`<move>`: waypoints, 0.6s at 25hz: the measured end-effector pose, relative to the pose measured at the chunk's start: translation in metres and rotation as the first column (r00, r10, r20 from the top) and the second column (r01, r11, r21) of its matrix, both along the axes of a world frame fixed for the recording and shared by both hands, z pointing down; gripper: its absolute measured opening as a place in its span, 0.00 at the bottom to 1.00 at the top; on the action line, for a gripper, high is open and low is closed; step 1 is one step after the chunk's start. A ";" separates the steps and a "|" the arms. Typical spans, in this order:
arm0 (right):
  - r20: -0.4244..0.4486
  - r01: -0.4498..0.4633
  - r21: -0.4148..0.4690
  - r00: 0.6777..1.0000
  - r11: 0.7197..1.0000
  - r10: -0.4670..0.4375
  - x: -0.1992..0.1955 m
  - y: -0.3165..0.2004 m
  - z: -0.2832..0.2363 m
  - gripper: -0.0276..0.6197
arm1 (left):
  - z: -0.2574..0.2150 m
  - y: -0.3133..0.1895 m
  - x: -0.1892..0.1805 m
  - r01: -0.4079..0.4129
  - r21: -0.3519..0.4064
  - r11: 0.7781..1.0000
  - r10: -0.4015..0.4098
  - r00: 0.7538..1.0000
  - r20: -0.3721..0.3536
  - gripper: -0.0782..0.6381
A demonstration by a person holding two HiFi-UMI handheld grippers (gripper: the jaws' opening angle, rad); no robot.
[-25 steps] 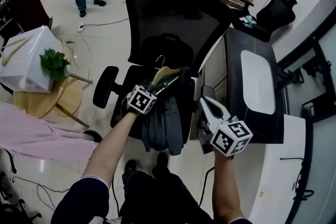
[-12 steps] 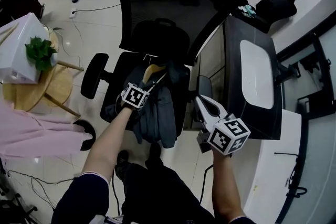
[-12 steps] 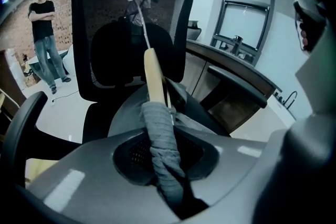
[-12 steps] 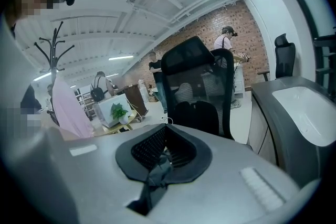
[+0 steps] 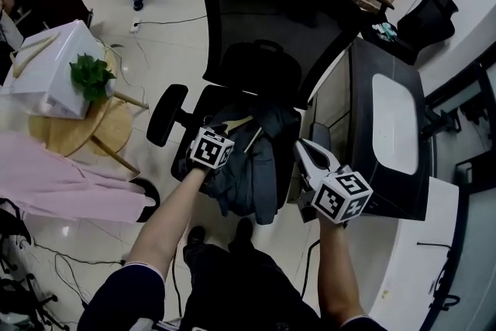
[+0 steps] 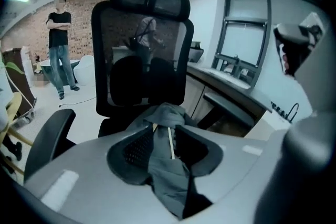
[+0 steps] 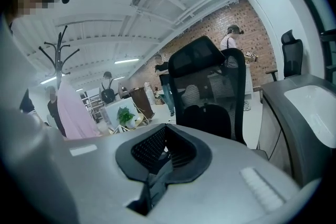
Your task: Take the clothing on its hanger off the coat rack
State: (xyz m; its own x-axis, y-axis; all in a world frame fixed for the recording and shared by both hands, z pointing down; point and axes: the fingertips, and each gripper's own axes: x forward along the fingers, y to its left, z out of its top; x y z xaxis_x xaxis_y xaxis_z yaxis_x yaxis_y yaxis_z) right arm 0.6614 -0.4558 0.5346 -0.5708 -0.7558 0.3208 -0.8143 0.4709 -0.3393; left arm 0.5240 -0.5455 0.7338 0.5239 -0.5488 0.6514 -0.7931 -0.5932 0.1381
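Clothing [image 5: 252, 174], dark grey, lies bunched on the seat of a black office chair [image 5: 263, 19] at the middle of the head view, with its pale wooden hanger [image 5: 235, 125] poking out toward 12 o'clock. The left gripper [image 6: 164, 140] reaches in from 7 o'clock. Its jaws are opening, and a fold of the grey cloth and the hanger's thin bar stand between them. The right gripper [image 7: 158, 159] hovers at 4 o'clock beside the seat, with its jaws drawn in to a narrow slit and nothing in them. Each gripper's cube bears black-and-white square markers. A grey desk [image 5: 364, 89] runs along 3 o'clock. A pink garment [image 5: 62, 190] shows at 9 o'clock, and a green plant [image 5: 91, 76] sits at 10 o'clock. In the right gripper view, a black coat rack [image 7: 60, 52] stands at 10 o'clock.
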 end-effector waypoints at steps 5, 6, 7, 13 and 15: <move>0.022 0.030 0.047 0.999 0.998 -0.031 -0.024 -0.009 -0.019 0.05 | -0.075 0.015 -0.002 0.020 0.088 0.996 -0.009 0.992 -0.124 0.15; 0.026 0.036 0.059 0.999 0.998 -0.038 -0.029 -0.011 -0.024 0.05 | -0.091 0.019 -0.004 0.021 0.108 0.994 -0.005 0.989 -0.145 0.13; 0.029 0.043 0.070 0.999 0.997 -0.045 -0.034 -0.013 -0.030 0.05 | -0.108 0.023 -0.004 0.021 0.127 0.992 0.000 0.986 -0.169 0.13; 0.042 0.086 0.141 0.995 0.986 -0.093 -0.059 -0.020 -0.062 0.05 | -0.201 0.047 -0.007 0.040 0.247 0.968 0.031 0.960 -0.279 0.12; 0.040 0.091 0.173 0.994 0.981 -0.099 -0.065 -0.023 -0.072 0.05 | -0.227 0.051 -0.012 0.053 0.286 0.957 0.038 0.953 -0.302 0.13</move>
